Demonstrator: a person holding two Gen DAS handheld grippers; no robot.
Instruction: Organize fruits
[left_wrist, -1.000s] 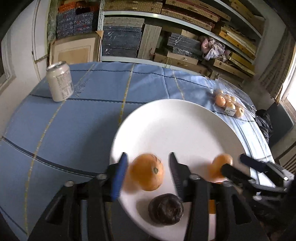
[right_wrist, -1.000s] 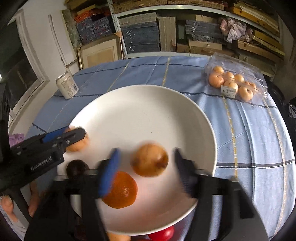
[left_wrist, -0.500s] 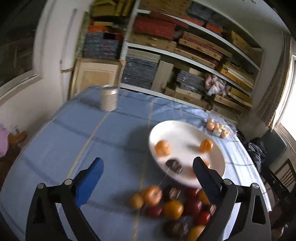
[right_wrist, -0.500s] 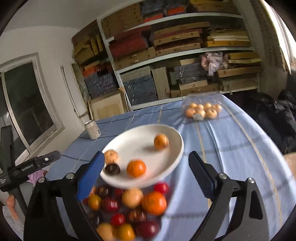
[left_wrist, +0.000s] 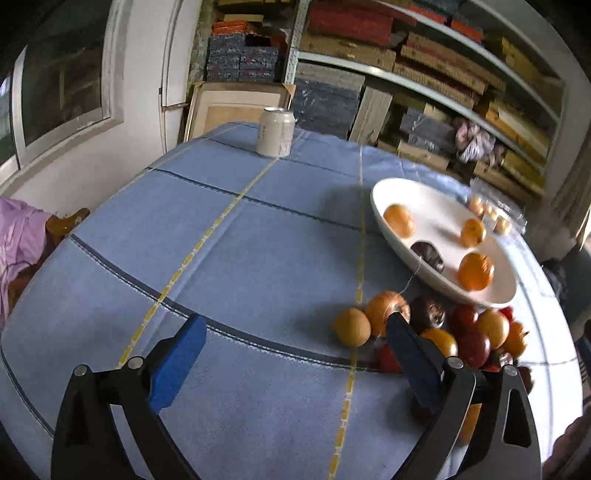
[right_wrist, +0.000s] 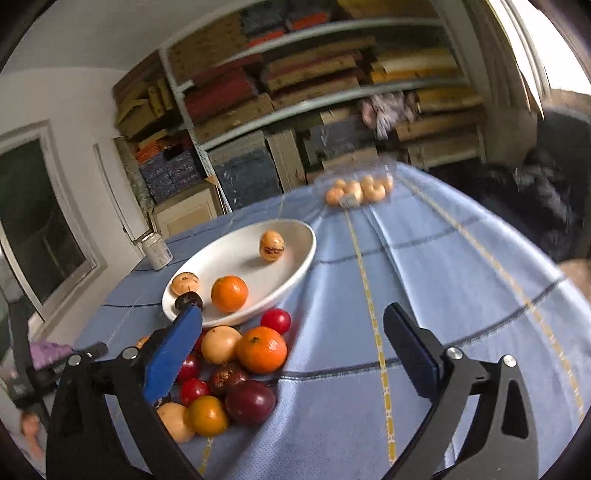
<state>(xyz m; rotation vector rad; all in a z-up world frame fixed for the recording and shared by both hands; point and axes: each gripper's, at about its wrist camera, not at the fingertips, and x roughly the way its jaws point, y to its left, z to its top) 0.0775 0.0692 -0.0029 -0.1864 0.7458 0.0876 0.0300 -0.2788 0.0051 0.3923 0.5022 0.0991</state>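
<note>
Blue checked tablecloth (left_wrist: 258, 258), stacked shelves behind. Left gripper (left_wrist: 291, 354) spread wide, nothing between its pads. Right gripper (right_wrist: 291, 339) opening, likewise holding nothing. Beyond both, one white plate (right_wrist: 295, 273) carrying four fruits: three orange-toned, one dark. Loose fruit pile (right_wrist: 236, 369) just before the plate, beside each gripper's inner finger. One can (left_wrist: 276, 132) far back.

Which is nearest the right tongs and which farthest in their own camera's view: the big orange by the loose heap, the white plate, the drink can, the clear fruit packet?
1. Big orange, just ahead of the right tongs, which are opening with nothing between them.
2. White oval plate, behind the heap.
3. Pale drink can, back left.
4. Clear plastic fruit packet, far edge.
</note>
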